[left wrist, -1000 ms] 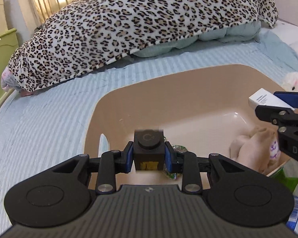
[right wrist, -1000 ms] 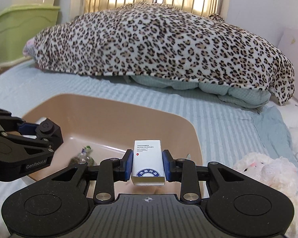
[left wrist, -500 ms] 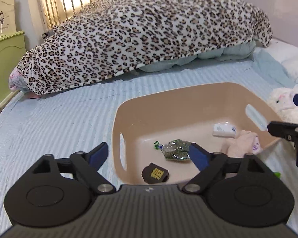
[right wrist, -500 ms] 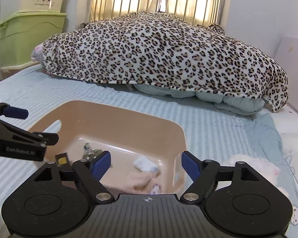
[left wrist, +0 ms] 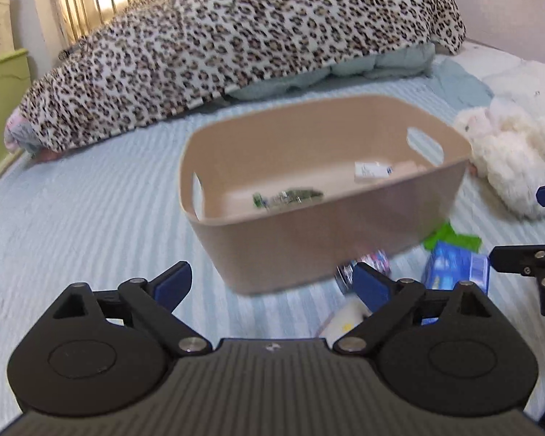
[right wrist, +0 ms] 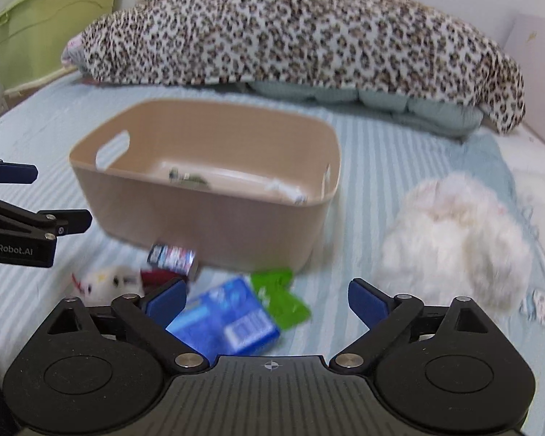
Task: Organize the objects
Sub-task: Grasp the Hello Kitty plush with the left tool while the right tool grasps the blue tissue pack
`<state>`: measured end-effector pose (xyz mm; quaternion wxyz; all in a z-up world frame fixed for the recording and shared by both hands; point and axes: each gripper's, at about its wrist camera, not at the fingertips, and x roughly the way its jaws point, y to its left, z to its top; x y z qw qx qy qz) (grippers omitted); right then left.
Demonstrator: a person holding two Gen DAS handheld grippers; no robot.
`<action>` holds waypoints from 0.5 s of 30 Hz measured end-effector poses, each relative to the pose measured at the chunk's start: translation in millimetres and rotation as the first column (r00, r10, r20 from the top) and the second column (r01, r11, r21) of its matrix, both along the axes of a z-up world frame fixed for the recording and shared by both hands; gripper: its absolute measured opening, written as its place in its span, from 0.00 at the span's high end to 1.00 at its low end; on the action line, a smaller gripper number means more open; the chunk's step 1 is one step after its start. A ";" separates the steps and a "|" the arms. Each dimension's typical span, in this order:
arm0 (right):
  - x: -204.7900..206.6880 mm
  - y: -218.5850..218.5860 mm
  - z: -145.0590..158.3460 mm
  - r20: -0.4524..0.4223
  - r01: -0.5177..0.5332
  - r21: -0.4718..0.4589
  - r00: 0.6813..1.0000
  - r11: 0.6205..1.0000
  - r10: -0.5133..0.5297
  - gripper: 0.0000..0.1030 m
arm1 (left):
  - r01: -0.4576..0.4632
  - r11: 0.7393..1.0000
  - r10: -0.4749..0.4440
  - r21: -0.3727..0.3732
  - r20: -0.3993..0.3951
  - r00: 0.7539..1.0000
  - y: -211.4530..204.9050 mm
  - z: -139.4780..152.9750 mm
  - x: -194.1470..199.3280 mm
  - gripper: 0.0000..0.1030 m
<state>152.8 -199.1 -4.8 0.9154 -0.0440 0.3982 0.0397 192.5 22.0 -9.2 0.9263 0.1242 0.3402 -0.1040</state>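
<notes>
A tan plastic bin (left wrist: 309,243) (right wrist: 207,225) sits on the striped bed. Inside it lie a green packet (left wrist: 290,196) and a white box (left wrist: 372,171). In front of the bin lie a blue packet (right wrist: 223,321) (left wrist: 454,265), a green wrapper (right wrist: 279,296), a small blue-red box (right wrist: 172,256) and a small white toy (right wrist: 105,279). My left gripper (left wrist: 272,285) is open and empty, low before the bin. My right gripper (right wrist: 267,298) is open and empty above the blue packet.
A white plush toy (right wrist: 454,239) (left wrist: 505,152) lies right of the bin. A leopard-print blanket (left wrist: 236,43) is piled at the back. A green cabinet (right wrist: 51,25) stands at the left. Striped bedsheet (left wrist: 72,218) stretches left of the bin.
Both grippers let go of their objects into the bin, opened, then pulled back and down. The loose items in front of the bin have come into view.
</notes>
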 end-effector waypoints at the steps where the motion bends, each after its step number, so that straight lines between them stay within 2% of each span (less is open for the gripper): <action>1: -0.1 1.0 -4.7 -0.014 0.009 0.011 1.000 1.000 -0.009 0.04 | -0.002 1.000 0.002 -0.001 -0.006 1.000 0.4 -4.3 -1.9 0.07; 6: 6.9 6.8 -26.8 -0.083 0.038 0.103 0.996 0.994 -0.029 0.02 | -0.010 1.000 0.010 -0.003 -0.029 1.000 2.4 -17.7 -4.1 0.07; 12: 24.5 21.1 -49.0 -0.116 0.069 0.098 0.992 0.993 -0.058 0.02 | -0.033 0.999 0.033 0.011 -0.043 0.999 6.1 -27.2 1.2 0.07; 15: 32.0 30.0 -55.7 -0.127 0.084 0.059 0.989 0.995 -0.076 0.02 | -0.052 0.999 0.052 0.007 -0.047 0.998 10.4 -32.4 4.3 0.07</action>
